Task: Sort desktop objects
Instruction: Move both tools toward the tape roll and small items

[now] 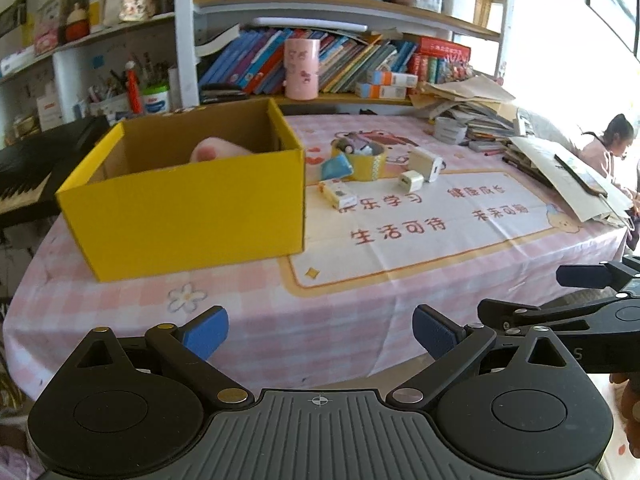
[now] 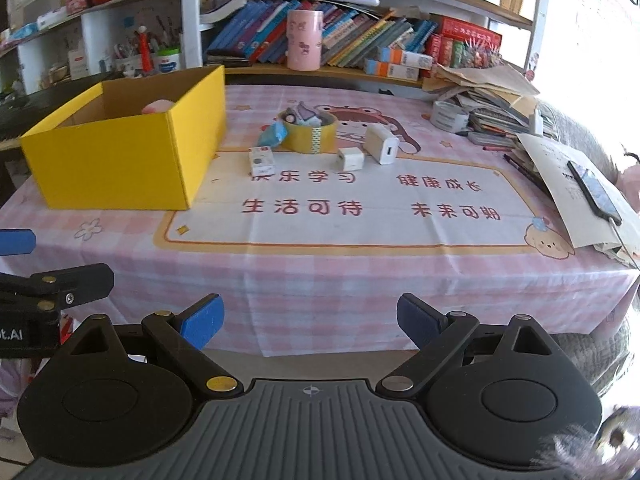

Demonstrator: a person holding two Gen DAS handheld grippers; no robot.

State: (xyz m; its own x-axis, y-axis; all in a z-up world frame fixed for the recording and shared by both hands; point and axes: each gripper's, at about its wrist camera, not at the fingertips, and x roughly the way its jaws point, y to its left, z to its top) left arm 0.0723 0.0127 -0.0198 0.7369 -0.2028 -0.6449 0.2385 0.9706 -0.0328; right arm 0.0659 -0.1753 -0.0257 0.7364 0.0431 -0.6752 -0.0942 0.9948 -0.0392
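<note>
An open yellow box [image 1: 192, 204] [image 2: 120, 164] stands on the table's left side with a pink object [image 1: 216, 149] [image 2: 158, 106] inside. To its right lie a yellow tape roll [image 1: 366, 160] [image 2: 310, 134] with small items in it, a blue packet [image 1: 336, 167] [image 2: 274, 134], a small white carton [image 1: 339, 194] [image 2: 262, 161], a small white charger cube [image 1: 411, 181] [image 2: 351, 159] and a larger white charger [image 1: 426, 163] [image 2: 382, 144]. My left gripper [image 1: 320, 334] and right gripper [image 2: 310, 320] are both open and empty, held off the table's near edge.
The table has a pink checked cloth [image 2: 320, 280]. Stacked papers and books [image 2: 492, 108], a grey tape roll [image 2: 450, 116] and a phone [image 2: 594, 192] lie at the right. A bookshelf with a pink cup [image 2: 305, 40] stands behind. A keyboard [image 1: 24, 176] is at the left.
</note>
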